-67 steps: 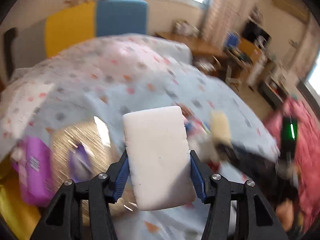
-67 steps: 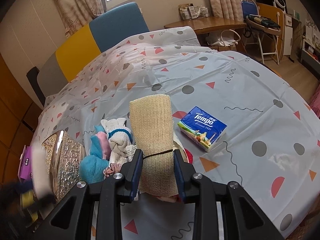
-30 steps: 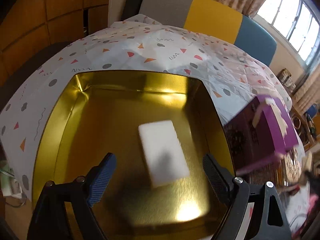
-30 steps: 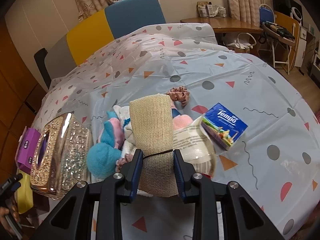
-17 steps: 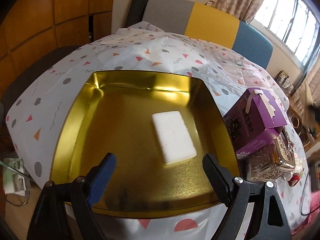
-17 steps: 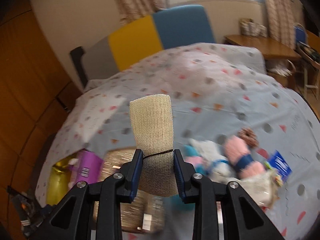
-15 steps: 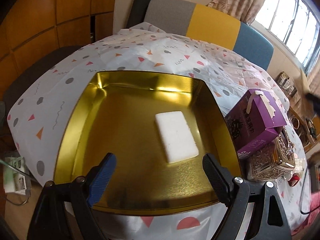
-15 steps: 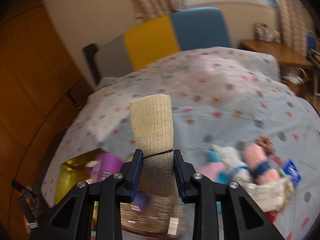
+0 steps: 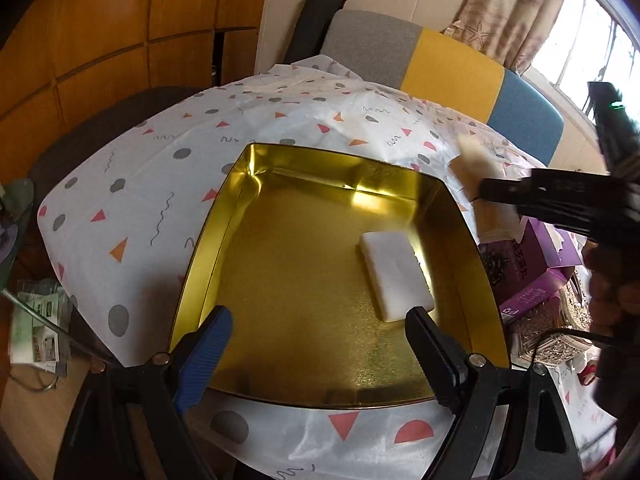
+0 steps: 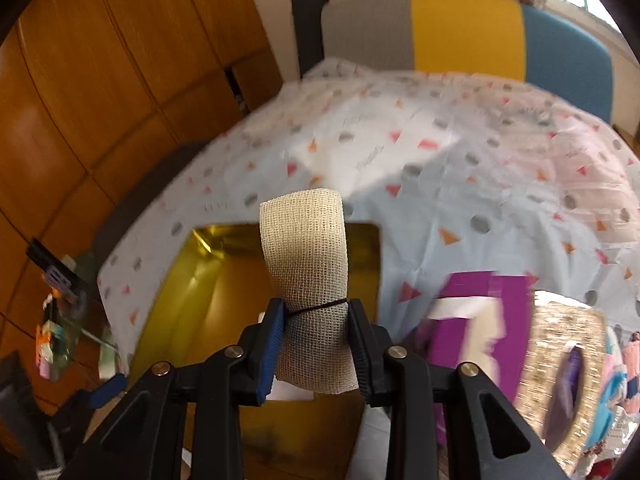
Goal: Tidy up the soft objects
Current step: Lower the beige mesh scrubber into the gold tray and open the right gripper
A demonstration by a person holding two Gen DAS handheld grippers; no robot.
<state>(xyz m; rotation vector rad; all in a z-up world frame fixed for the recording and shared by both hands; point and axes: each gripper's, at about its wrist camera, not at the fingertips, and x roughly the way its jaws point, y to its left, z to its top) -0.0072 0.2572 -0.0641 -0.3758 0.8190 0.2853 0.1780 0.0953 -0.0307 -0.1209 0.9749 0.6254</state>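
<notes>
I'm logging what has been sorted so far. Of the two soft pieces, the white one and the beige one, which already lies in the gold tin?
The white sponge block: it lies flat on the gold tin's floor, free of any gripper. The beige gauze roll is gripped by the right gripper.

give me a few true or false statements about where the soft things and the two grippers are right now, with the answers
1. A white sponge lies inside the gold tin. True.
2. The left gripper is clamped on the sponge. False: its fingers stand wide apart with nothing between them.
3. The right gripper holds a beige gauze roll. True; its jaws have just been opening slightly, with the roll still between them.
4. The gauze roll already lies in the tin. False: it is held up between the fingers, above the tin's near side.
5. A purple box stands beside the tin. True.
6. The tin sits on a bare wooden tabletop. False: it sits on a patterned tablecloth.
</notes>
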